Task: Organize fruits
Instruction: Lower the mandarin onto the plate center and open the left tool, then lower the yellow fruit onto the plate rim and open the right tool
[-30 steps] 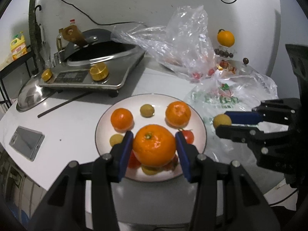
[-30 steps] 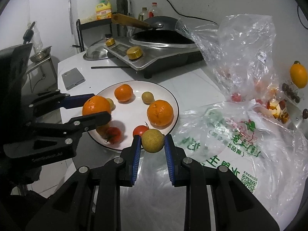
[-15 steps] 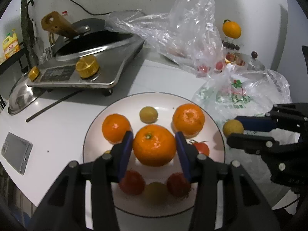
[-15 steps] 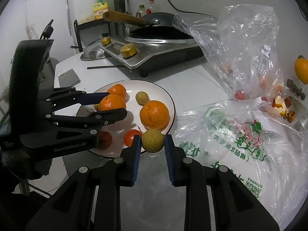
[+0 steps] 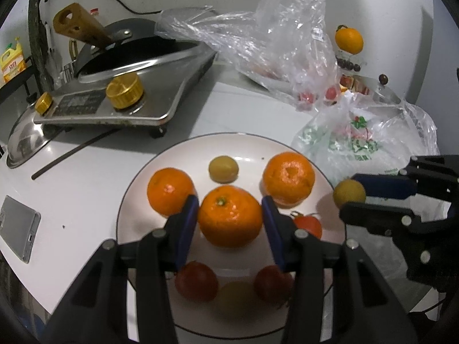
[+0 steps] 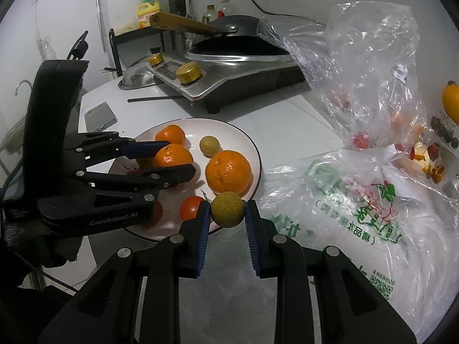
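Left gripper (image 5: 229, 220): clamped on a mandarin (image 5: 230, 217), held over the white plate (image 5: 137, 200) for placing among its fruit. Right gripper (image 6: 226, 215): clenched on a small yellow-green fruit (image 6: 228, 209), at the plate's right rim, awaiting its spot.

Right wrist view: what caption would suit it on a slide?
Right gripper holds a small yellow-green fruit beside the plate.

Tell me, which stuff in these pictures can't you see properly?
- Left wrist view: the fruits at the plate's near edge are blurred, partly behind the left gripper.
- Right wrist view: the left gripper's body hides the plate's left side and one tomato.
- Both views: what's inside the clear bag is crinkled over.
- Right wrist view: the picture edge cuts the wall orange.
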The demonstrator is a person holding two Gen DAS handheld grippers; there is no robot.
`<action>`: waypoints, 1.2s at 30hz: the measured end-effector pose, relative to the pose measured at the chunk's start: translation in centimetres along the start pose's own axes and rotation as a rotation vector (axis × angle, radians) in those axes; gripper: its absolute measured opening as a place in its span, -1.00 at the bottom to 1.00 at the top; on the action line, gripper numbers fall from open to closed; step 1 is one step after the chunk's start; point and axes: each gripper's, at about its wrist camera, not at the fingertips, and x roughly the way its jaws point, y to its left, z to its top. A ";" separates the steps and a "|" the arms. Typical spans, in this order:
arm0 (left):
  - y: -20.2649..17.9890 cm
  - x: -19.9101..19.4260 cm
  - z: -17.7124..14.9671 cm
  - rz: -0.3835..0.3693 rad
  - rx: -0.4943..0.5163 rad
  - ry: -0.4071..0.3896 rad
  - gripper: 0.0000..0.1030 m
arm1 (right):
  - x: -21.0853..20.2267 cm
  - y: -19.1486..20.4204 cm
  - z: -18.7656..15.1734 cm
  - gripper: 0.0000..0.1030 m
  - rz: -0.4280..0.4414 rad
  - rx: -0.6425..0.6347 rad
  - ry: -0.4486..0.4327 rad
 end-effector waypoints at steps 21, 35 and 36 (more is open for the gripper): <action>1.8 -3.8 -2.1 0.023 -0.007 -0.042 0.01 | 0.9 4.0 0.5 -0.48 0.067 -0.062 0.025; 0.4 -2.8 -2.7 0.028 0.034 -0.012 0.02 | 1.2 4.0 0.1 -0.48 0.060 -0.064 0.049; 0.4 -2.8 -2.7 0.033 0.035 -0.014 0.02 | 1.2 4.0 0.1 -0.48 0.060 -0.062 0.049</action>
